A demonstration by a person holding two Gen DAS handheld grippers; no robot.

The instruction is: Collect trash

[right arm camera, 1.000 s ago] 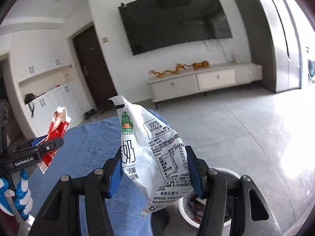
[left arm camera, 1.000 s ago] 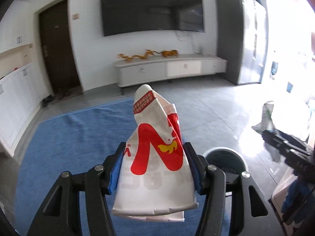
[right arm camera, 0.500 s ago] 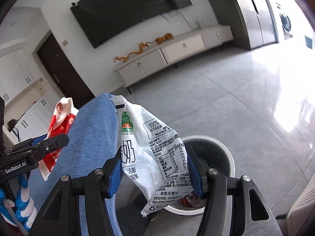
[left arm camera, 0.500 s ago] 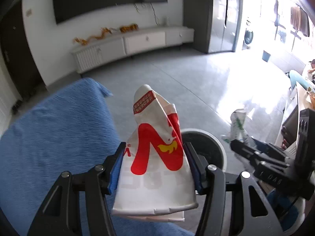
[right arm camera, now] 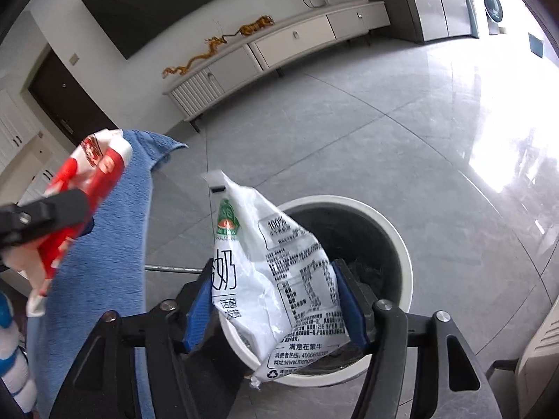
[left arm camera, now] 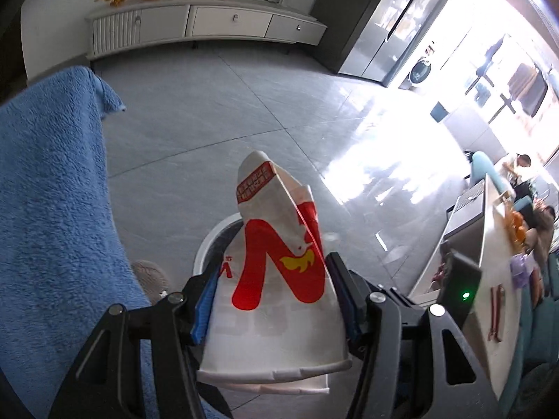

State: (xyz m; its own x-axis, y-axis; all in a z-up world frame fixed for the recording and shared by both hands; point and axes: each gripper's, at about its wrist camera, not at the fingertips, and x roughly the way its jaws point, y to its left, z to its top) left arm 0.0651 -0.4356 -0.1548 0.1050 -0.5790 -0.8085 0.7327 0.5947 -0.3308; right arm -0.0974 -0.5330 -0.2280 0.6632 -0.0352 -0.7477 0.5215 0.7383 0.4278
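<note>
Pinching white milk pouch mid-body, right gripper hangs over white bin on floor. Pouch thin, limp, slick: likely light. Left gripper clamps red-and-white paper bag, creased, semi-stiff, light, held mid-body. Blue towel left. TV cabinet far.

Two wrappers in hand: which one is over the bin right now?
The white milk pouch in the right gripper hangs over the white bin; the red-and-white paper bag in the left gripper sits off beside the blue towel.
</note>
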